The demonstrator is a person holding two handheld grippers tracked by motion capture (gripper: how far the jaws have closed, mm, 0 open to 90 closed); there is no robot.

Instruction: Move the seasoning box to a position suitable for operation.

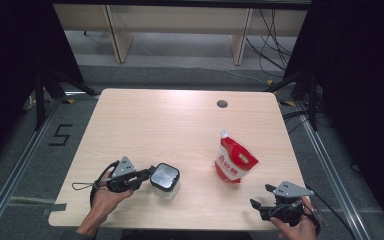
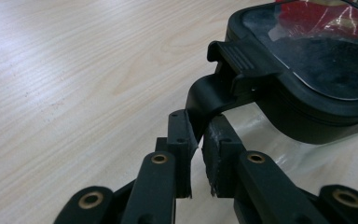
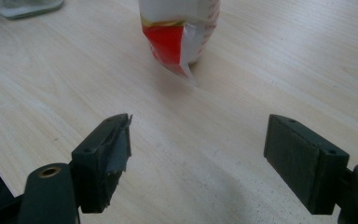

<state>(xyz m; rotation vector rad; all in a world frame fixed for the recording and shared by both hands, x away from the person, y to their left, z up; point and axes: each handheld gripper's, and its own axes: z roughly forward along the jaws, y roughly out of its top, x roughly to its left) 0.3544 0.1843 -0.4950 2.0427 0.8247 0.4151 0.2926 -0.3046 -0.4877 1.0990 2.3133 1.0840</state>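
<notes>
A clear box with a black lid [image 1: 165, 177] stands near the table's front left. My left gripper [image 1: 147, 175] reaches it from the left. In the left gripper view the gripper [image 2: 198, 126] is shut on the lid's black latch flap [image 2: 212, 95], which curves down between the pads from the lid [image 2: 307, 65]. A red and white pouch [image 1: 235, 161] stands upright right of centre. My right gripper [image 1: 261, 196] rests near the front right corner, open with nothing between its fingers. In the right gripper view the gripper [image 3: 198, 140] faces the pouch [image 3: 179, 28], well short of it.
The light wooden table [image 1: 180, 125] has a round cable hole [image 1: 222, 104] near its far edge. The box's clear base [image 3: 28, 7] shows at the top left of the right gripper view. Dark stands and cables lie on the floor around the table.
</notes>
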